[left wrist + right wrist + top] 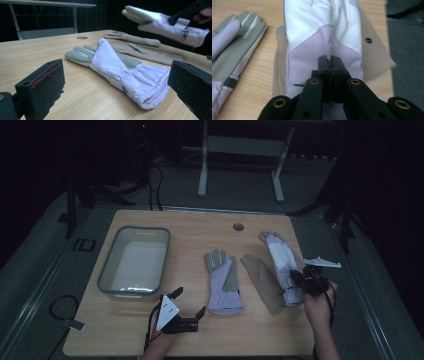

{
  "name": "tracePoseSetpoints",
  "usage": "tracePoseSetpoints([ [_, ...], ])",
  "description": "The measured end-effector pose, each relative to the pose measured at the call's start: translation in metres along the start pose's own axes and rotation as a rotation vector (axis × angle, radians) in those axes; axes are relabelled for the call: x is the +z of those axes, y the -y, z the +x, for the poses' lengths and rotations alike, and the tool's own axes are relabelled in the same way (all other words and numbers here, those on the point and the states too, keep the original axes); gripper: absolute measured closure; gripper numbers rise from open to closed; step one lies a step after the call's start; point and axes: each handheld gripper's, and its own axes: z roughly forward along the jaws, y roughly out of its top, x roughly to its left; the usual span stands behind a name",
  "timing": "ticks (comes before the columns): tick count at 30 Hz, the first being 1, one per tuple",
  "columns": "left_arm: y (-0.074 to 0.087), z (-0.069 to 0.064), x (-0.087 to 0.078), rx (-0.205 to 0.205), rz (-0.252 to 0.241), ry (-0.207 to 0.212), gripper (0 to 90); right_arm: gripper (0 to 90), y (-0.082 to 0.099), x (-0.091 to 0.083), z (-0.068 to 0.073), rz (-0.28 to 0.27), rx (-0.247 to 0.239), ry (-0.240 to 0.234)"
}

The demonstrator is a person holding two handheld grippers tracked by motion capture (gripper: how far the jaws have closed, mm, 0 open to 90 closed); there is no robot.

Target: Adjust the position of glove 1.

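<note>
Right gripper (331, 58) clamps the white-lilac glove (324, 32) at its cuff.
The glove is light, soft and floppy; its fingers hang ahead of the jaws, so the cuff hem holds best. Left gripper (189, 306) stands apart, empty.

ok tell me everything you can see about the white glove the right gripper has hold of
The white glove looks like soft fabric or thin leather, white over the fingers with a pale lilac panel toward the cuff and stitched seams along the fingers. The right gripper is shut on its cuff end and holds it off the table, fingers pointing away from the person. It hangs above a flat beige glove; whether the two touch is unclear.
</note>
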Motion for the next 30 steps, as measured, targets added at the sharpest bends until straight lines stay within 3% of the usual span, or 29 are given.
tracePoseSetpoints([
  [5,0.0,-0.001,0.0,0.005,0.001,0.003,1.3,88.2,0.006,-0.01,0.008,0.002,0.047,0.052],
  [13,0.0,-0.001,0.0,0.009,0.004,0.005,1.3,88.2,0.019,0.022,0.013,0.038,0.103,0.125],
  [18,0.0,-0.001,0.0,0.008,0.002,0.005,1.3,87.8,0.028,0.047,0.016,0.075,0.117,0.11],
  [24,0.0,-0.001,0.0,0.011,0.0,0.005,1.3,85.1,0.027,0.052,0.018,0.08,0.1,0.103],
  [30,0.0,-0.001,0.0,0.01,-0.002,0.006,1.3,68.7,0.026,0.047,0.014,0.074,0.063,0.038],
])
